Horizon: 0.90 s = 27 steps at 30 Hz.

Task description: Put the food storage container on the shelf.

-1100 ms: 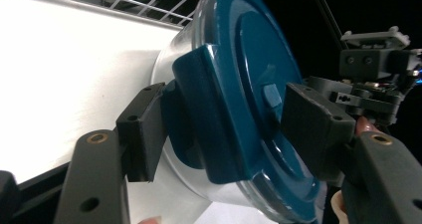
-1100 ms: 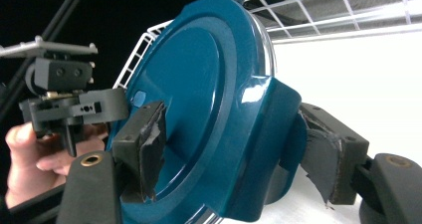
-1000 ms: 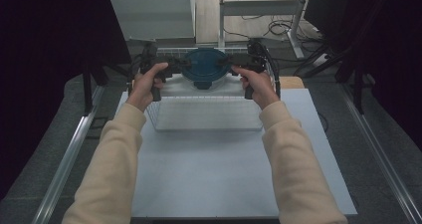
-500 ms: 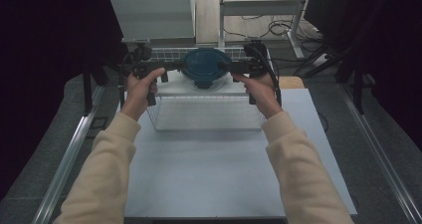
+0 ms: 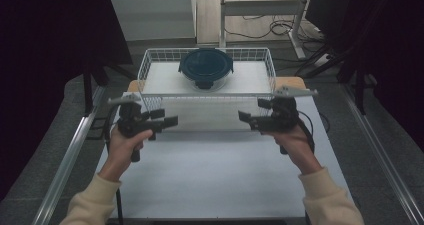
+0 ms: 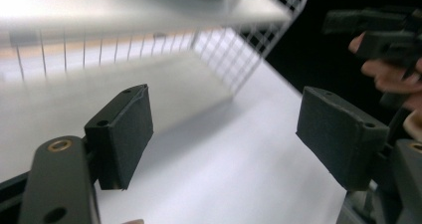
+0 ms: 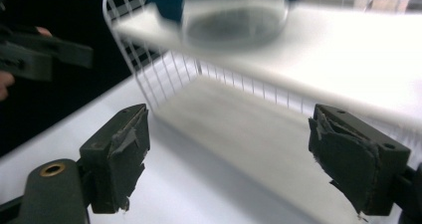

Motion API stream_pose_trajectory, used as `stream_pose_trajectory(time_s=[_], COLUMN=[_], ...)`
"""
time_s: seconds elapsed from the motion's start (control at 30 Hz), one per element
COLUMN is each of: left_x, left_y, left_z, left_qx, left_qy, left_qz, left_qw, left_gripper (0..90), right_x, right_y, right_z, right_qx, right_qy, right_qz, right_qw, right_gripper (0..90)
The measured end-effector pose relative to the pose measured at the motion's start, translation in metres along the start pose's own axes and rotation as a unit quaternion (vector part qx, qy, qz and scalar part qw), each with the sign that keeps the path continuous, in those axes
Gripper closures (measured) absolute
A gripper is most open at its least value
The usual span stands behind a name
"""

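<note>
Beyond both tongs, the white wire basket [image 5: 207, 80] sits alone on the white surface [image 5: 215, 175], round dark-lidded glass container [image 5: 206, 68] inside. Left tongs [image 5: 167, 121] and right tongs [image 5: 246, 118], just released, have withdrawn; jaws spread, empty. Placement looks complete.

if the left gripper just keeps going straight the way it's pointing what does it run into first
Probably the right gripper: in the high view the open left gripper points across the table toward it, with nothing between them. The wire basket sits just beyond that line, though depth is unclear.
</note>
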State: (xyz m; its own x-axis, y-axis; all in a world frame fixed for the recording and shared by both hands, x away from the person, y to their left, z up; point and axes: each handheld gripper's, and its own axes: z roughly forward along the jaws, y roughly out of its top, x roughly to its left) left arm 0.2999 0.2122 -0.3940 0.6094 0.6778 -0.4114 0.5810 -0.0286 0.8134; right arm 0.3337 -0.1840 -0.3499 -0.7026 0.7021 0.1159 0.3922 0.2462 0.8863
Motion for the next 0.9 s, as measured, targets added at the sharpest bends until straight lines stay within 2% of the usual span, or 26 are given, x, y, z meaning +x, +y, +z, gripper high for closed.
stream_pose_trajectory(time_s=[0.1, 0.27, 0.33, 0.4, 0.43, 0.47, 0.53, 0.6, 0.73, 0.9], left_x=[-0.003, 0.001, 0.003, 0.002, 0.001, 0.001, 0.0, 0.0, 0.002, 0.002], left_y=[-0.03, -0.072, -0.081, -0.087, -0.088, -0.09, -0.092, -0.093, -0.094, -0.095], left_z=[-0.006, -0.008, -0.005, -0.003, -0.002, -0.002, -0.001, -0.001, -0.002, 0.002], left_qx=[0.011, 0.035, 0.048, 0.054, 0.055, 0.056, 0.057, 0.057, 0.052, 0.053], left_qy=[0.014, 0.039, 0.05, 0.07, 0.075, 0.076, 0.077, 0.078, 0.079, 0.081], left_qz=[0.013, 0.021, 0.023, 0.034, 0.039, 0.041, 0.042, 0.04, 0.032, 0.032], left_qw=[0.9998, 0.9984, 0.9973, 0.9955, 0.9949, 0.9947, 0.9945, 0.9946, 0.995, 0.9948], left_gripper=[21.4, 20.9, 21.0, 20.8, 20.7, 20.8, 20.6, 20.6, 20.6, 20.4], right_x=[0.007, 0.009, 0.008, 0.005, 0.002, -0.001, -0.005, -0.008, -0.006, -0.004], right_y=[-0.03, -0.076, -0.092, -0.106, -0.113, -0.118, -0.125, -0.127, -0.126, -0.126], right_z=[-0.014, -0.027, -0.028, -0.027, -0.026, -0.023, -0.021, -0.02, -0.023, -0.026], right_qx=[0.014, 0.034, 0.04, 0.044, 0.046, 0.058, 0.069, 0.069, 0.058, 0.039], right_qy=[-0.013, -0.018, -0.02, -0.019, -0.023, -0.025, -0.039, -0.038, -0.034, -0.029], right_qz=[-0.016, -0.001, 0.009, 0.018, 0.022, 0.025, 0.024, 0.028, 0.028, 0.026], right_qw=[0.9997, 0.9992, 0.9989, 0.9987, 0.9984, 0.9977, 0.9966, 0.9965, 0.9974, 0.9985], right_gripper=[16.2, 16.2, 16.2, 16.2, 16.4, 16.4, 16.4, 16.4, 16.4, 16.1])
